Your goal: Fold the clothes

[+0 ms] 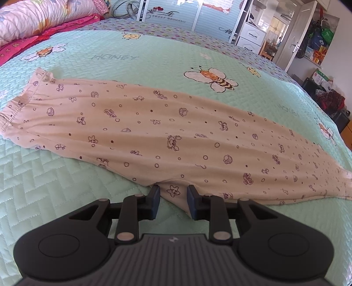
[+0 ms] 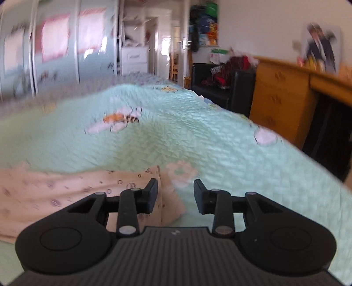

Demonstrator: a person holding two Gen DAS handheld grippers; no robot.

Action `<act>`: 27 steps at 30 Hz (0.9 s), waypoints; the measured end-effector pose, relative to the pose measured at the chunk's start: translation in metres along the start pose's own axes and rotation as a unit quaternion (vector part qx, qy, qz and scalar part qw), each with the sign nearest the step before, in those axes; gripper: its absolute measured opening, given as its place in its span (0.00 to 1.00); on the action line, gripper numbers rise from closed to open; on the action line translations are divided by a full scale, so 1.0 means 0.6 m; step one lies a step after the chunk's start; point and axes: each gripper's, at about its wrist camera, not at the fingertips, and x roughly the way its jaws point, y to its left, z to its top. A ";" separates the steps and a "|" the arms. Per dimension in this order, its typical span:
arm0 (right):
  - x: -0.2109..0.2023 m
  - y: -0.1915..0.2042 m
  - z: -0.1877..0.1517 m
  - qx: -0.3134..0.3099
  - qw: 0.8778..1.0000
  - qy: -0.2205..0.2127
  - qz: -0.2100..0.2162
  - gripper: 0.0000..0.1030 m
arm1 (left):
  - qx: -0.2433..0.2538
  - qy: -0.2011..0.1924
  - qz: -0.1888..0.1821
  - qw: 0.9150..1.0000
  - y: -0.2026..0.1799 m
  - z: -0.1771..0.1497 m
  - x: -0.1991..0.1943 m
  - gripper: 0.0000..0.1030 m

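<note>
Trousers of pale peach cotton printed with small purple crabs, shells and bubbles [image 1: 167,136] lie flat and lengthwise across the mint-green quilted bedspread with bee drawings [image 1: 154,57], folded leg upon leg into one long strip. The gathered elastic waistband [image 1: 19,103] sits toward the left side of the bed, and the leg ends taper off toward the right side, close to the bed's right edge. The near long edge of the strip runs just ahead of the left gripper [image 1: 172,193], whose two black fingers stand spread with a bulge of the cloth's near edge between them; whether the pads touch the cloth cannot be told.

In the blurred right wrist view, the cuff end of the trousers [image 2: 123,187] stops short of the bed's right edge, its corner lying between and below the fingers of the right gripper [image 2: 176,189], which are held wide apart and pinch nothing. Bare bedspread [image 2: 220,143] spreads beyond the cuff toward the far and right edges.

Beyond the strip, much quilt lies open up to the far edge. A floral pink pillow [image 1: 44,15] and a magenta blanket [image 1: 28,41] occupy the far left corner. Past the right edge stand a wooden dresser [image 2: 281,99] and a black chair heaped with clothes [image 2: 224,81].
</note>
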 end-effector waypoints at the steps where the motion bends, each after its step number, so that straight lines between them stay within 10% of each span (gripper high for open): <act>1: -0.004 -0.001 -0.004 0.009 1.000 0.000 0.008 0.37 | 0.001 0.000 -0.001 1.000 -0.002 -0.001 0.000 0.28; 8: 0.010 0.032 -0.039 -0.003 0.999 0.033 0.025 0.33 | 0.002 0.001 0.000 1.000 -0.004 0.000 -0.005 0.28; 11: 0.014 0.043 -0.043 -0.018 0.999 0.032 0.016 0.03 | 0.003 0.001 0.001 1.000 -0.004 0.000 -0.006 0.28; 27: 0.014 0.022 -0.025 -0.019 0.999 0.042 0.018 0.10 | 0.001 0.000 0.001 1.000 -0.004 0.001 -0.005 0.28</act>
